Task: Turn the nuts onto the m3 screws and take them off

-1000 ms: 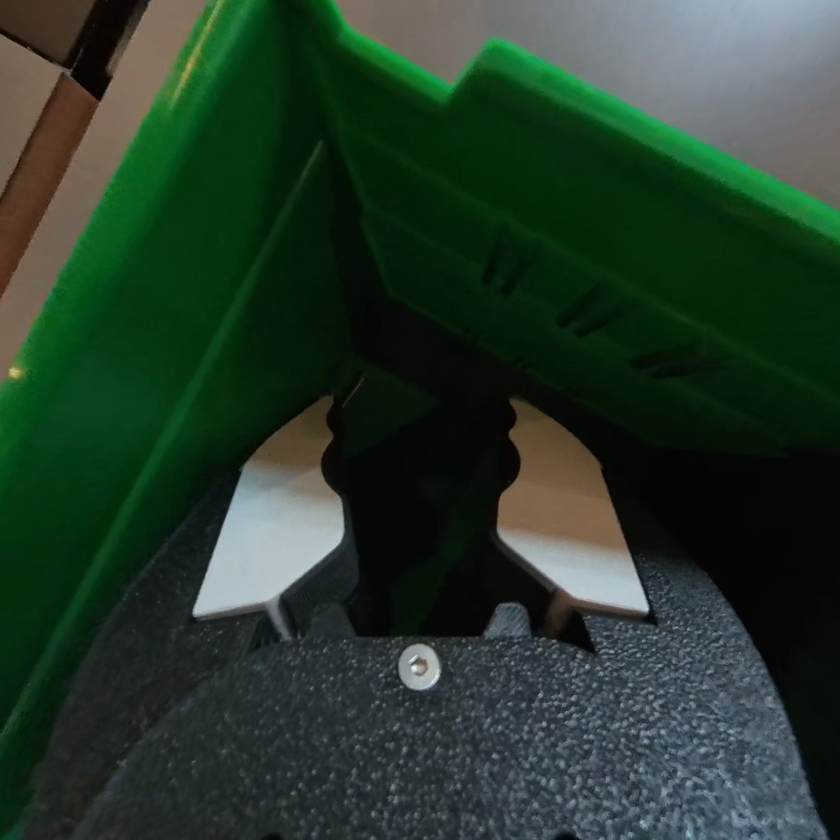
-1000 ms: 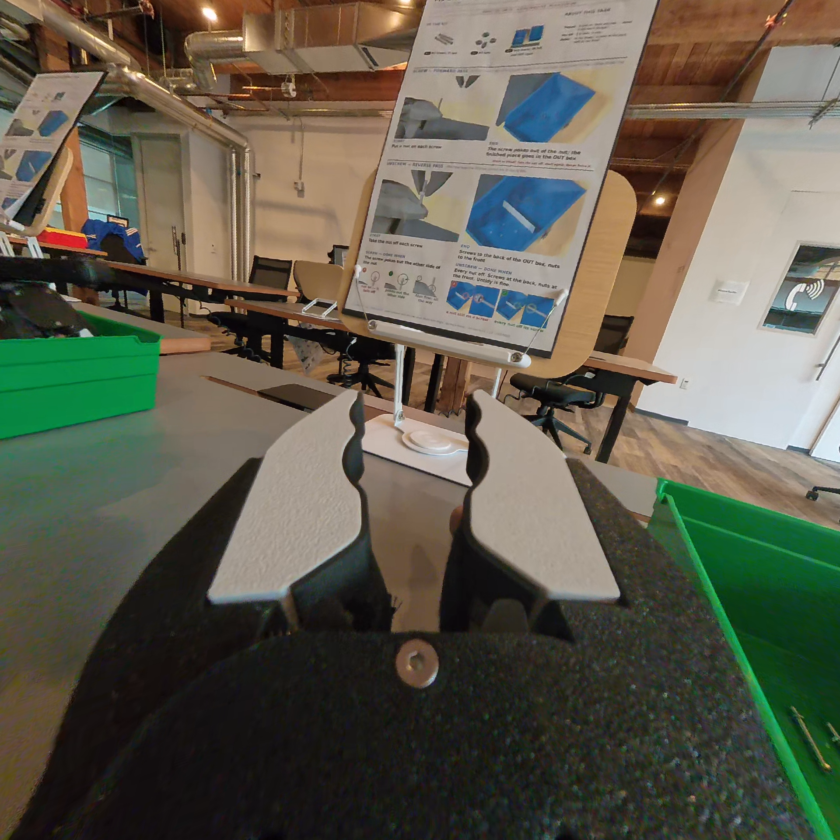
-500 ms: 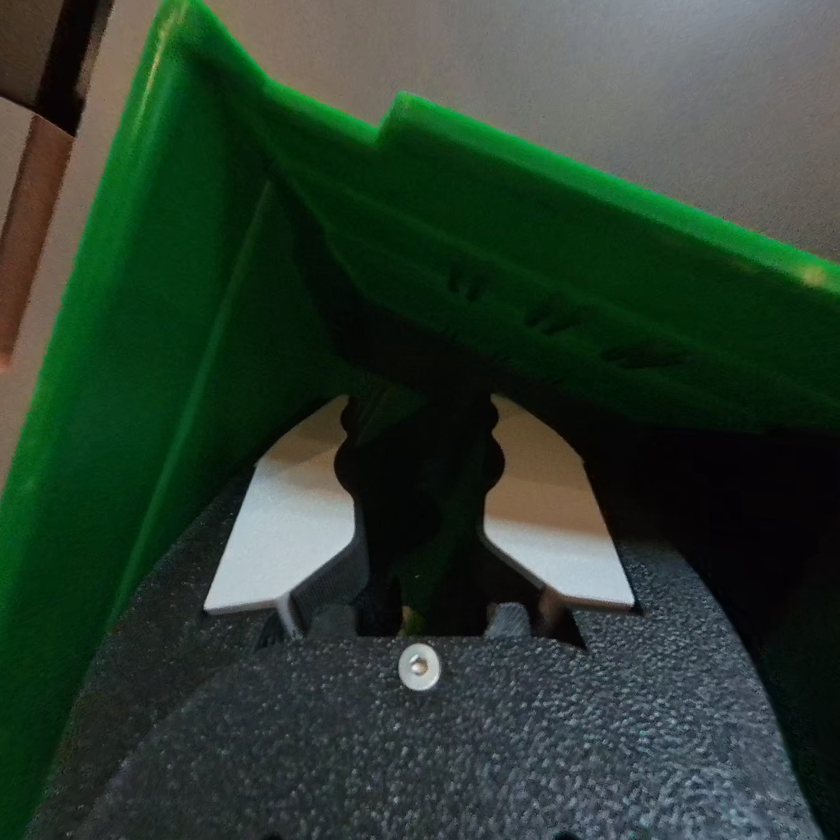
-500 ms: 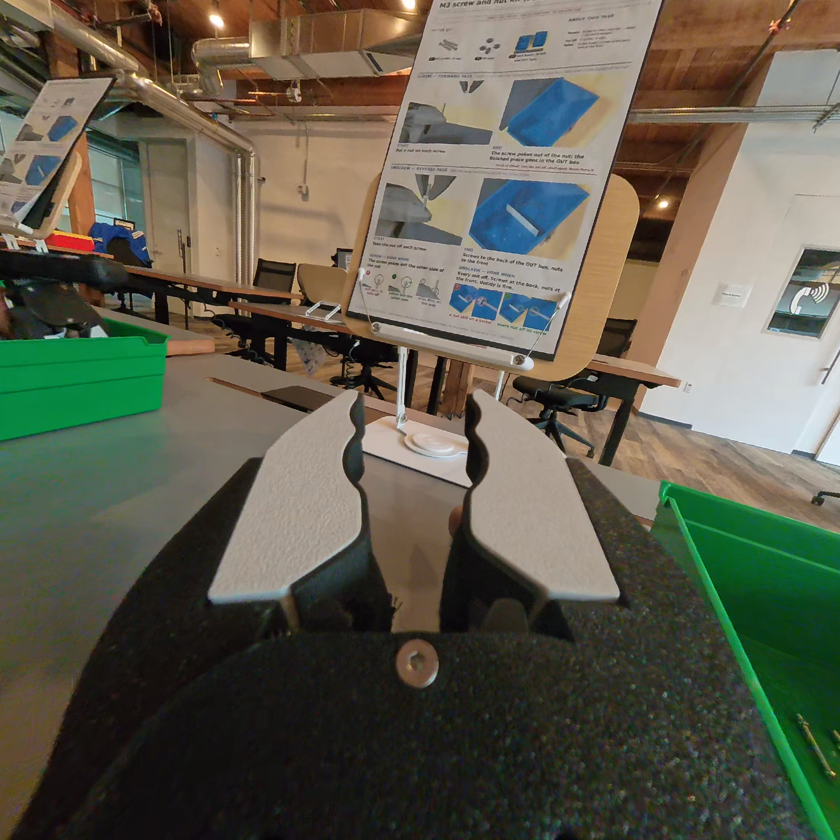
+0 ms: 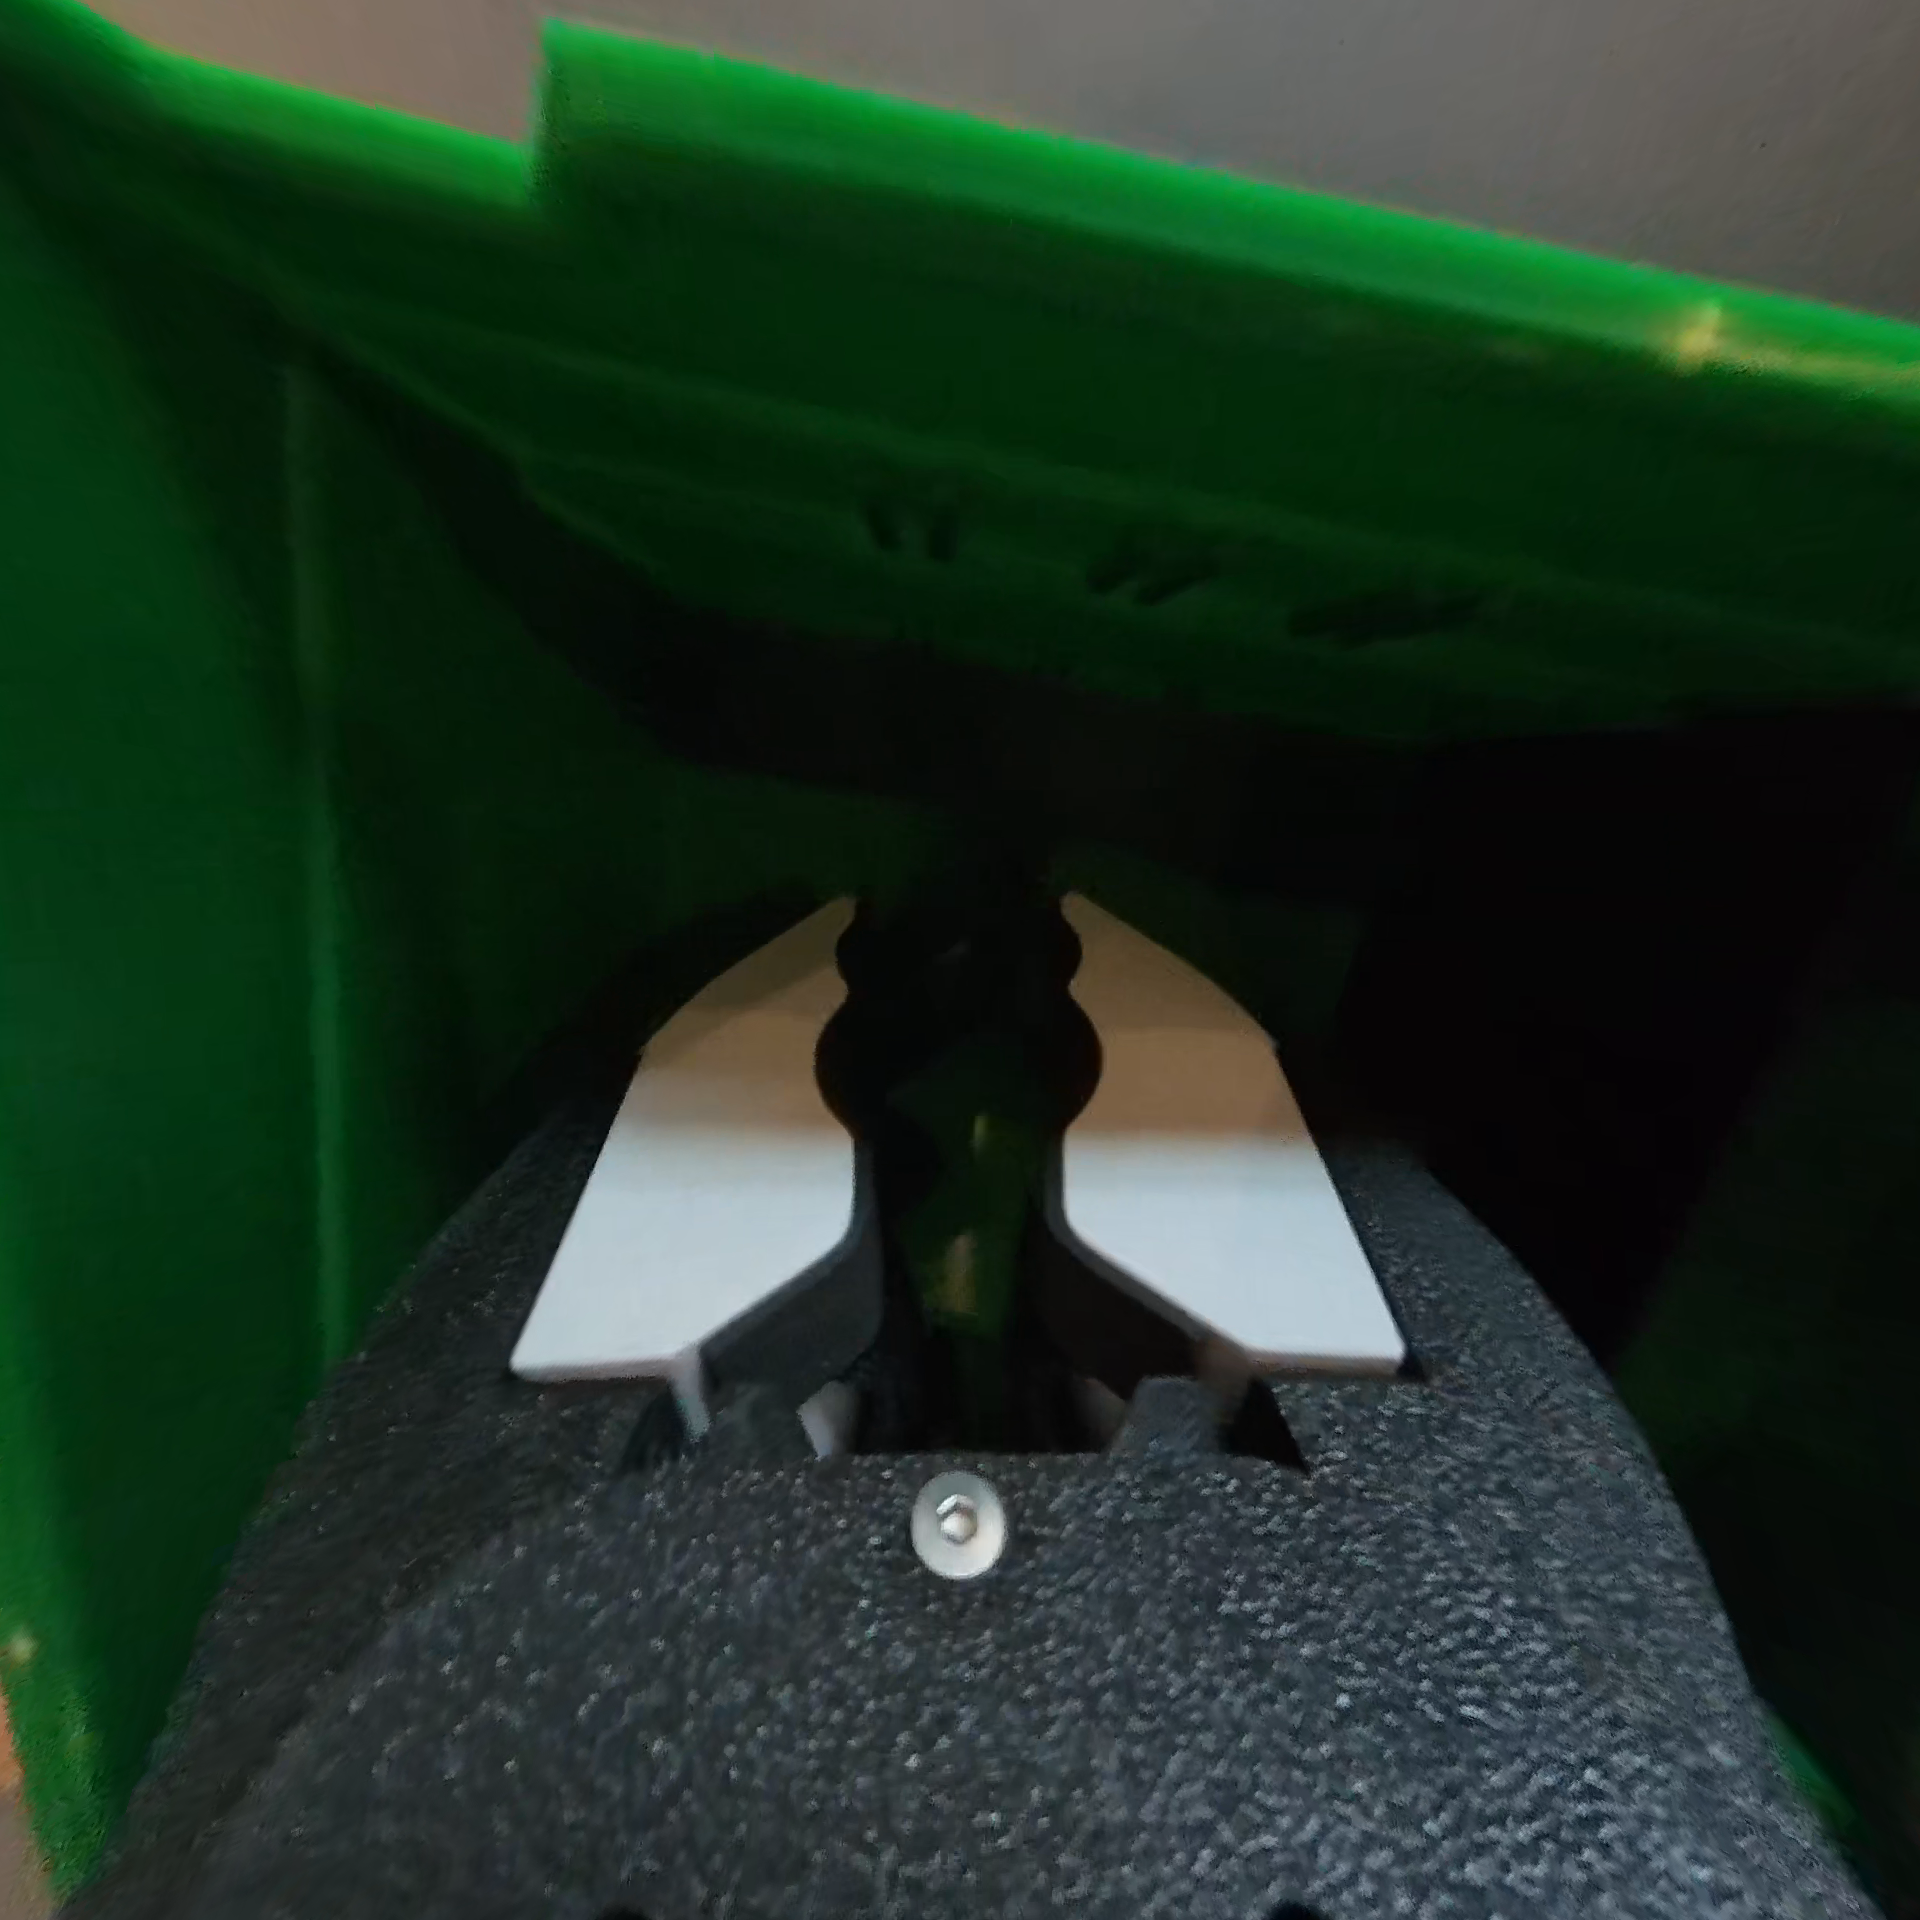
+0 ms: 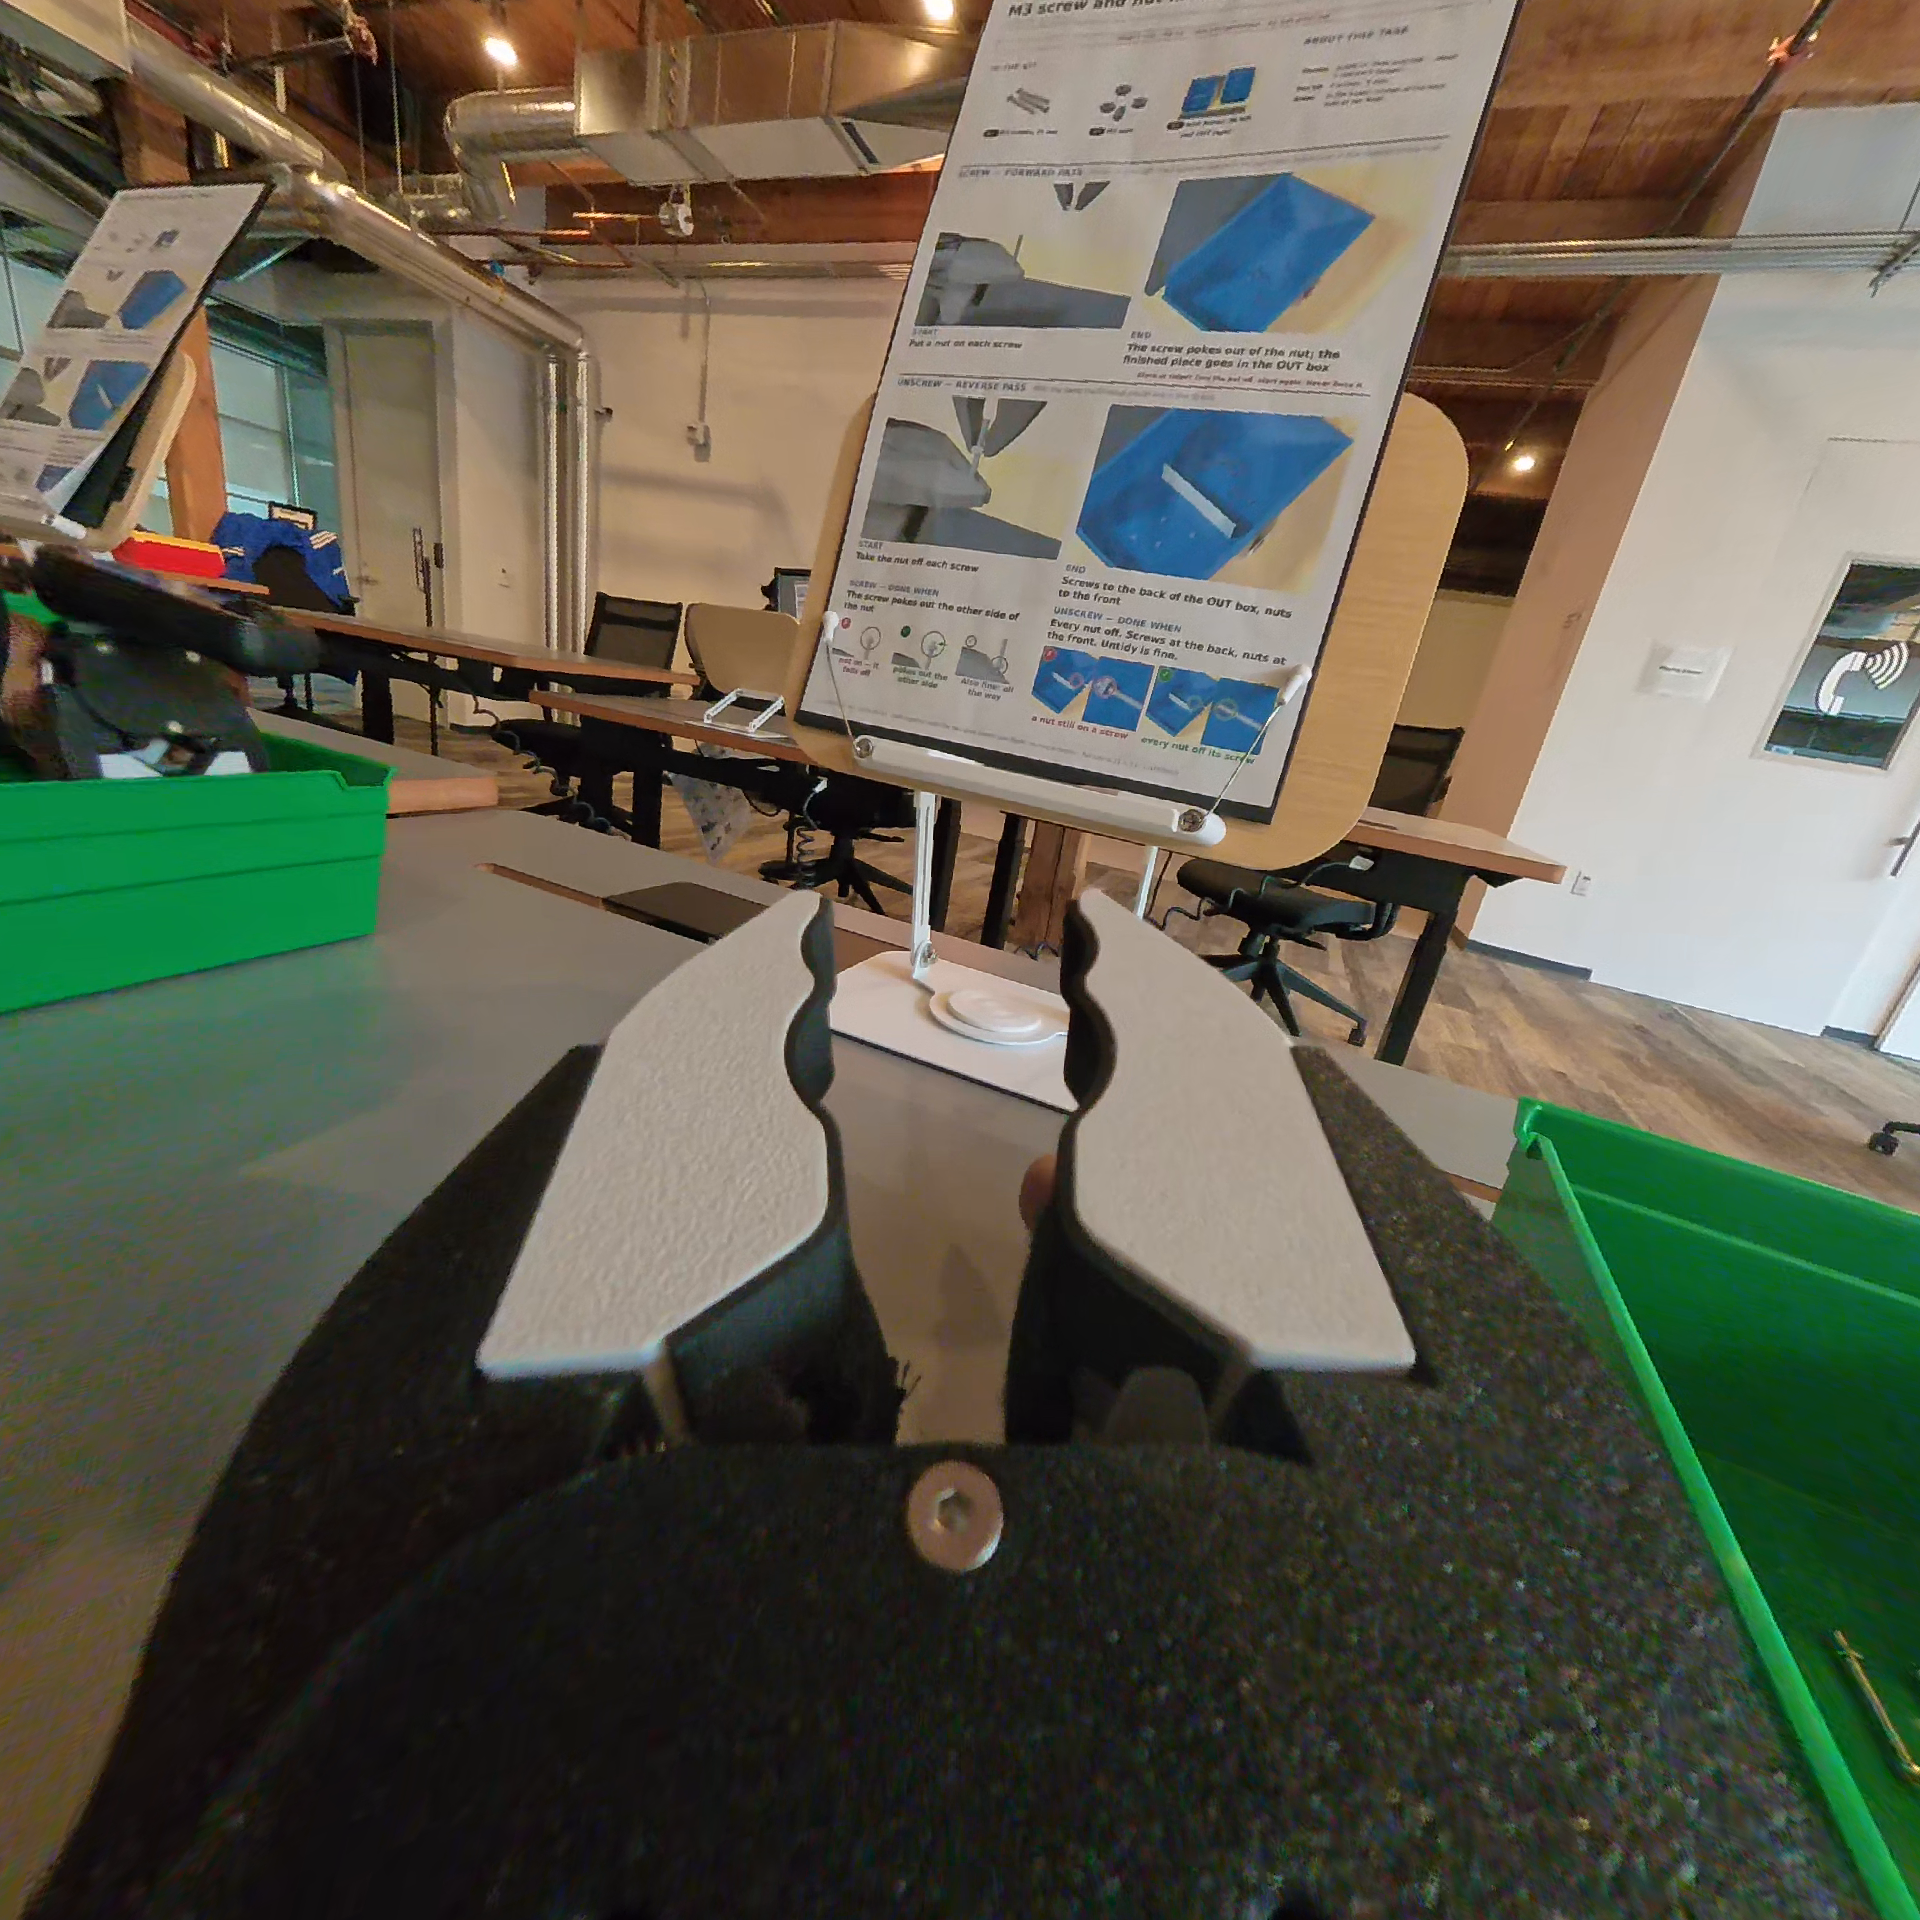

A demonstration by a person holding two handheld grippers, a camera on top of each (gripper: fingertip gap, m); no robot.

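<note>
Left gripper deep in green bin, tips lost in shadow, grasp unreadable. Right gripper apart, bare, above grey surface. Screw in second bin, cut off by edge.

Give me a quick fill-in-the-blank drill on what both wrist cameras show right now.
1. The left gripper reaches down inside a ____ bin.
2. The right gripper has its fingers apart, with ____ between them.
3. The instruction sheet rests on a ____ stand.
4. The bin to the right of the right gripper is coloured ____.

Missing words: green; nothing; white; green
</note>
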